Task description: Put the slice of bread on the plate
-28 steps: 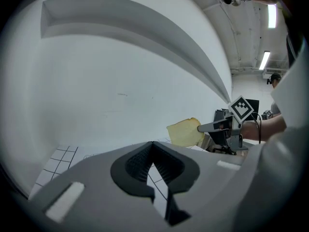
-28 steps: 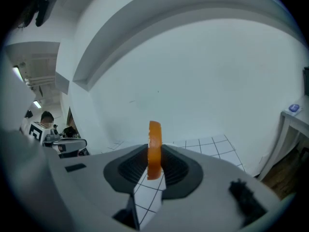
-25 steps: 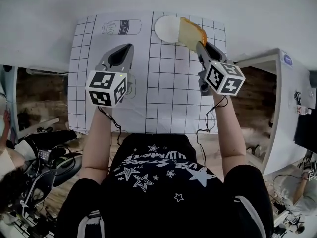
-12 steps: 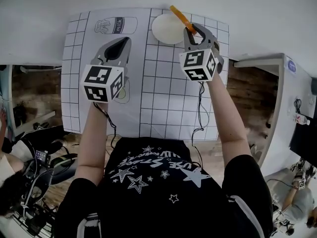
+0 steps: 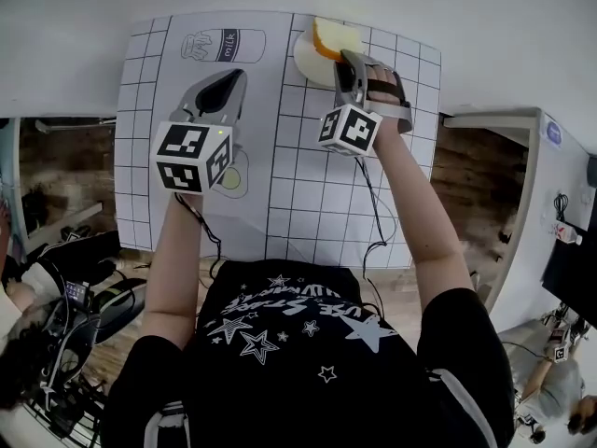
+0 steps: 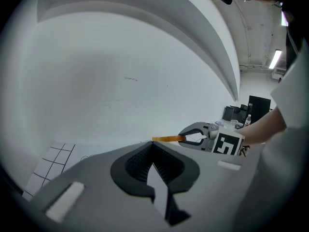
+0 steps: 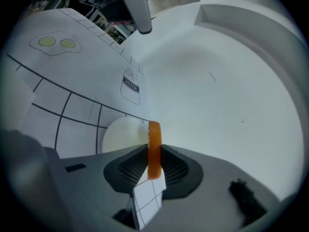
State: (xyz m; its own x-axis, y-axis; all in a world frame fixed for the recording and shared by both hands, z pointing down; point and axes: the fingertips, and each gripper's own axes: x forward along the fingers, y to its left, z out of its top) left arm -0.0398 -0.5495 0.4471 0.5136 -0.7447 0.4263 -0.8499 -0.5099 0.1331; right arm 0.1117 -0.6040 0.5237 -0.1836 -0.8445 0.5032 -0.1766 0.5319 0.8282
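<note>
The slice of bread (image 5: 334, 37), pale with an orange crust, hangs level over the far side of the white plate (image 5: 306, 61) at the far edge of the grid mat. My right gripper (image 5: 345, 59) is shut on its near edge. In the right gripper view the bread (image 7: 154, 133) stands edge-on between the pads of my right gripper (image 7: 153, 154), with the plate (image 7: 120, 135) just below and to the left. My left gripper (image 5: 227, 82) hovers over the mat's left half, shut with nothing in it. From the left gripper view, my left gripper (image 6: 152, 146) looks across at the bread (image 6: 166, 139).
The grid mat (image 5: 317, 185) bears a printed milk carton (image 5: 224, 45) left of the plate and printed eggs (image 7: 57, 42) nearer me. White table (image 5: 485, 26) surrounds the mat, its near edge by my body. A second white desk (image 5: 546, 194) stands at the right.
My right gripper rolled and came down to the left, bringing the bread from tilted beside the plate to level above it. The left gripper drifted slightly.
</note>
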